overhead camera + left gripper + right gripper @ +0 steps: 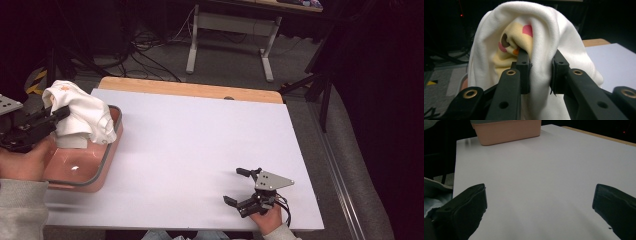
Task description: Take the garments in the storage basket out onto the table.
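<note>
Clearly, a thick fold of the white garment (541, 50) is pinched between the jaws of the left gripper (47, 119), and in the left gripper view the cloth is seen squeezed tight between the two pads. The garment is held up above the far left part of the pink tub (102, 165), at the left edge of the bench (200, 145), and its lower part hangs down into the tub or rests on it; which one cannot be told.

For this step to be done well, the pinch should be kept firm on the whole fold, not only on its outer layer, and the garment should be lifted straight up until its hem is free of the rim, so that the tub is not dragged along.

The garment is bunched, so no clear front is shown; its long axis is judged to run roughly up and down, from the raised top to the hanging end. A yellow printed patch (511, 47) is turned toward the gripper.

Further out, the right gripper (242, 186) is kept spread wide and holds nothing, low over the near right part of the bench, well apart from the tub.
</note>
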